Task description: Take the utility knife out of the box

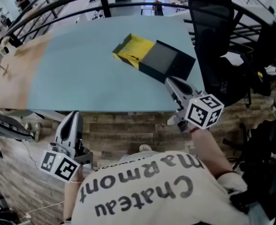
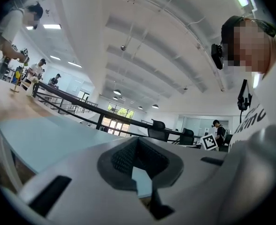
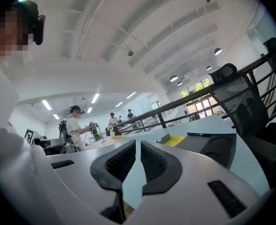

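The box [image 1: 162, 60] lies open on the pale blue table [image 1: 81, 78], and in its yellow end [image 1: 137, 47] I see only a thin dark sliver [image 1: 130, 57], which I cannot say is the utility knife. My right gripper [image 1: 171, 84] hangs just short of the box's black end, jaws pressed together on nothing. My left gripper [image 1: 72, 120] is well apart from the box, likewise closed and empty.

We get bright, even light from ceiling strip lights [image 2: 51, 26]; fisheye bends the edges, corners go black, near foreground soft.
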